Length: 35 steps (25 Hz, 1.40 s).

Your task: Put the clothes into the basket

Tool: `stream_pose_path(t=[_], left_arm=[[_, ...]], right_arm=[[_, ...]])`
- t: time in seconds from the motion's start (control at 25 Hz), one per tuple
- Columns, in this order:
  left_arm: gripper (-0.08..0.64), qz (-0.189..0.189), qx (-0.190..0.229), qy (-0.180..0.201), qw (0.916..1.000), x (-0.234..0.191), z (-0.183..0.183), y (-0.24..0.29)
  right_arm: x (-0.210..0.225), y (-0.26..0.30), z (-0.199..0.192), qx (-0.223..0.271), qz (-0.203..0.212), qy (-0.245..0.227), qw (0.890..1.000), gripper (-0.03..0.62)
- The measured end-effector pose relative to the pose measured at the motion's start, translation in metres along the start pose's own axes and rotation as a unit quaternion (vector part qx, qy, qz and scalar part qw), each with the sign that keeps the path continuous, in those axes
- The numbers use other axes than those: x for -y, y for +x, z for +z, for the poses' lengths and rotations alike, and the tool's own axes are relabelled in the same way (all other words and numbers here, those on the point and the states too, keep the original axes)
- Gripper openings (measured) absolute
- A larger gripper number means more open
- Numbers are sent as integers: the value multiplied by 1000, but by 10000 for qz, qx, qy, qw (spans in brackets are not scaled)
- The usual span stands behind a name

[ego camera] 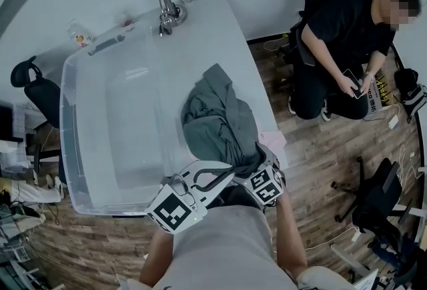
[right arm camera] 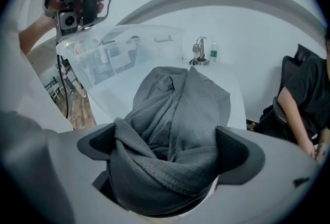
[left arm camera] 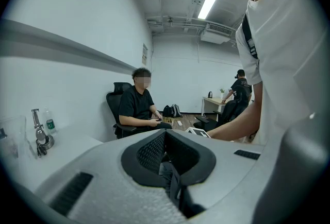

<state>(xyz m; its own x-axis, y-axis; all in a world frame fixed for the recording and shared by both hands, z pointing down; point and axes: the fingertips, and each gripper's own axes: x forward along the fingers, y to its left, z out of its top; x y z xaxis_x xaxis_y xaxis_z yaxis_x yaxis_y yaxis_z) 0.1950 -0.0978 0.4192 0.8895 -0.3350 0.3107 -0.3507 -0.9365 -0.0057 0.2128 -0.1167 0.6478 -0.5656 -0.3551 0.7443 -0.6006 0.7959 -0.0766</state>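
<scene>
Grey crumpled garment [ego camera: 220, 115] was pinched by the left gripper [left arm camera: 172, 179] and straddled by the right gripper [right arm camera: 170, 148], fingers open. Closing them for the lift was judged next.

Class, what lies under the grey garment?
The grey garment lies on the white table, beside the clear bin. Whatever is beneath its folds is covered and cannot be seen.

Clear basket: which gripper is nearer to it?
Left. The left gripper is beside the clear basket, at its near right corner; the right gripper, open around the grey garment, is farther right.
</scene>
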Motion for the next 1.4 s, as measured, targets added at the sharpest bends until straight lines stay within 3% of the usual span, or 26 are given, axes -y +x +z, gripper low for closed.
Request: stream_pose_path(t=[0.28,0.68,1.16,1.4], left_arm=[[5,20,-4,-31,10000,0,0,0],[5,113,5,-152,9998,1,3,3],[5,354,-56,-362,9987,-1,1,2],[5,554,-29,-403,9976,0,5,-2]], right_arm=[[3,13,-11,-30,3,228,9997,577],[6,18,-14,-116,-47,139,9998,571],[11,13,-9,-240,-14,111,9996,280],[12,6,-5,-173,59,157,9997,218]])
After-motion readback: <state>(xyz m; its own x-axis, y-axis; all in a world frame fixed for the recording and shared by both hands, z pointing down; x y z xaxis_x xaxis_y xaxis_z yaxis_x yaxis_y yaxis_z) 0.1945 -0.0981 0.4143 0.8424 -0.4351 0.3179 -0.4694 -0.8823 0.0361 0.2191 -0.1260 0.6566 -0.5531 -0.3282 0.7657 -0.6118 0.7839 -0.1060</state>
